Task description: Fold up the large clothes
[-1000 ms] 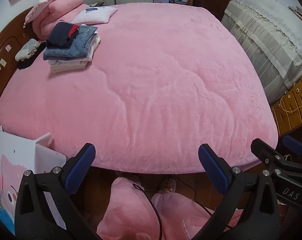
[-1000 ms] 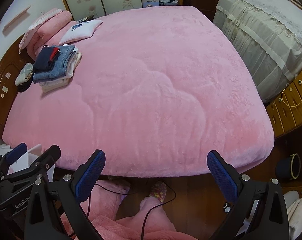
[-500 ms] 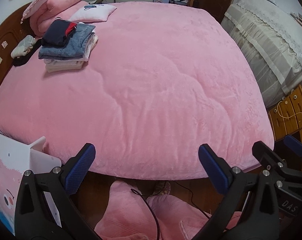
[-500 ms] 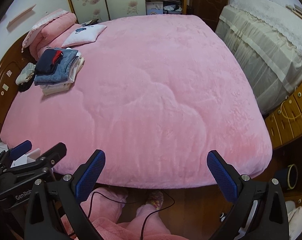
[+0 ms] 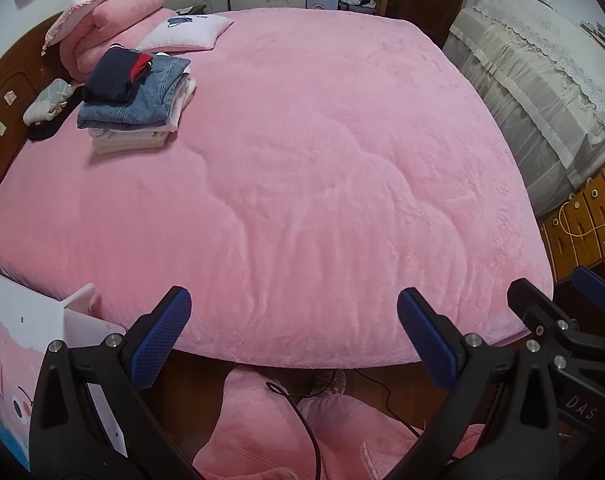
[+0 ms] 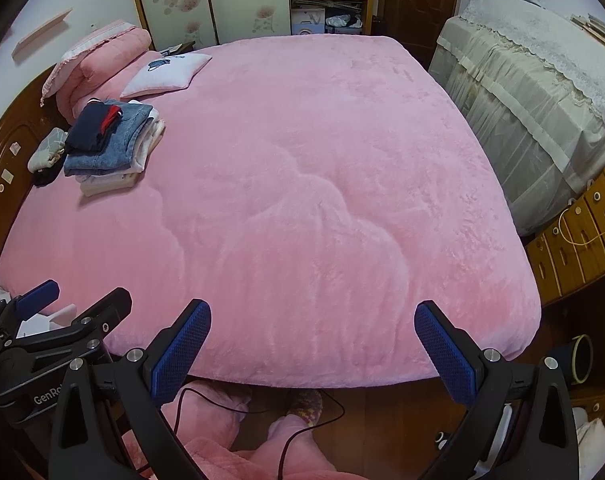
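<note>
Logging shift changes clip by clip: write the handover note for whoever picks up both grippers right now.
Left gripper: open, holding nothing, at the bed's near edge.
Right gripper: open, holding nothing, beside it.
Stack of folded clothes sits near the headboard: navy garment on jeans on pale pieces.
Pink bedspread otherwise bare; no unfolded garment in view.
Done: that stack, it seems.
Left: fetch the next large garment, if any, from out of view.

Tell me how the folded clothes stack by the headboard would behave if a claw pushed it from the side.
The folded clothes stack would probably shear rather than slide whole: its layers sit loose and offset. The navy garment on top looks likeliest to slip off. The plush pink blanket beneath would likely drag on the bottom layer.
</note>
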